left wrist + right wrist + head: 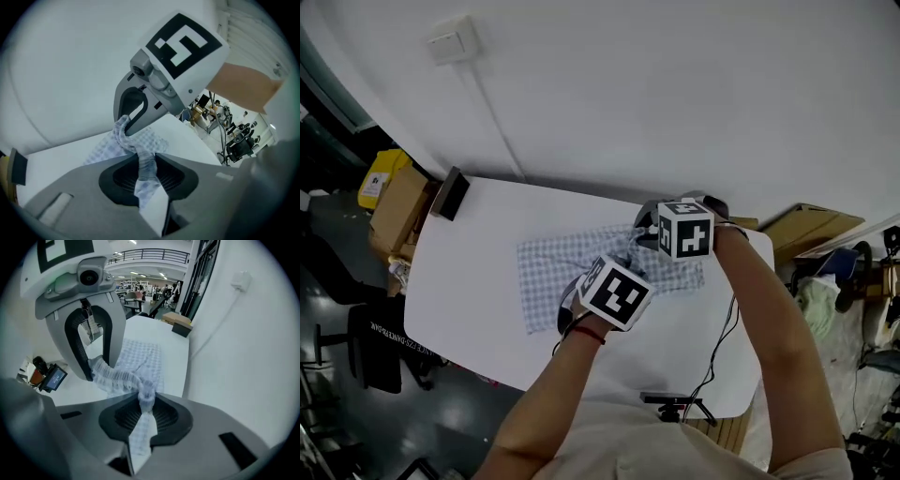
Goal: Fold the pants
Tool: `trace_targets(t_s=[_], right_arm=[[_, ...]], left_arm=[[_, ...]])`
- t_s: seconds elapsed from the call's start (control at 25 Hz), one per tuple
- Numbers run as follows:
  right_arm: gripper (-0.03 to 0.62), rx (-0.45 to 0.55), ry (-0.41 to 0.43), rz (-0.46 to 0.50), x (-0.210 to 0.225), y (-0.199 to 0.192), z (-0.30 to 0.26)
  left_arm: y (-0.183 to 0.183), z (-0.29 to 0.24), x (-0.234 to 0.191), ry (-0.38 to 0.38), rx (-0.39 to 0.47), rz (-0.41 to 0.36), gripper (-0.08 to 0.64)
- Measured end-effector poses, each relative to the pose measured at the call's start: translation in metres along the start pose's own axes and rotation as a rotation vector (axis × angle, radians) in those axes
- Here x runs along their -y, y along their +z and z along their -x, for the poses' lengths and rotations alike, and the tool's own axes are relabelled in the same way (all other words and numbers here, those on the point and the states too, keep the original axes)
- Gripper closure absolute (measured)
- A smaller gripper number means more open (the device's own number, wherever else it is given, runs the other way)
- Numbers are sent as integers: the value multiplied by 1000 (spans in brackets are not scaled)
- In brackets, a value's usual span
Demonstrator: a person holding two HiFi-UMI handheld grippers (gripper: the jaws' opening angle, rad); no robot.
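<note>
While left gripper (143, 174) and right gripper (143, 411) each clench bunched pants (551, 269) between their jaws, the first fold looks unfinished.

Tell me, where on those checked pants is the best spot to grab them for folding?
Probably the gathered waistband, at two spots along it, coming from above. The pants lie flat on the table, so only a bunched edge gives jaws something to pinch. Both the left gripper and the right gripper are clamped there now, the band stretched between them.
</note>
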State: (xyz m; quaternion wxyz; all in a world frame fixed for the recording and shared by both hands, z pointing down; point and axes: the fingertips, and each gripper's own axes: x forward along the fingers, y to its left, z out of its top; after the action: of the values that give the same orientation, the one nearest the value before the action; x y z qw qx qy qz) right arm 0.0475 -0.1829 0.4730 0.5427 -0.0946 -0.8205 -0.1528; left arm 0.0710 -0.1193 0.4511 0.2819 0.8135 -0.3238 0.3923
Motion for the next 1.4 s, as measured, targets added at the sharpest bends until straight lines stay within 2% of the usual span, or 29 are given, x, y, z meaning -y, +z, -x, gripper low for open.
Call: trace_targets(t_s=[0.2,0.44,0.72,0.92,0.96,1.04,1.08,1.4], right_arm=[[528,-43,9,-71,-13,-76,4],[526,-115,35,-53,-29,-122,-19],[526,-180,53,-27,-41,-151,-34],[495,-183,48,-66,-41,-161,-37],[477,-182,49,-72,-41,-161,-36],[429,-188,55,-74,-43,-164,-35],[422,-194,56,-73,-43,-166,-34],[387,-251,42,-127,-42,-186,-10]], left_arm=[[32,-60,41,-50,-23,-11,454],[34,-117,60,-86,-66,33,454],[32,-150,72,-133,-23,111,454],[34,-158,76,-168,-2,100,454],[34,-159,80,-196,3,112,442],[37,-159,91,-267,32,160,348],[40,-159,95,-293,53,179,328],[62,-141,122,-403,152,160,299]])
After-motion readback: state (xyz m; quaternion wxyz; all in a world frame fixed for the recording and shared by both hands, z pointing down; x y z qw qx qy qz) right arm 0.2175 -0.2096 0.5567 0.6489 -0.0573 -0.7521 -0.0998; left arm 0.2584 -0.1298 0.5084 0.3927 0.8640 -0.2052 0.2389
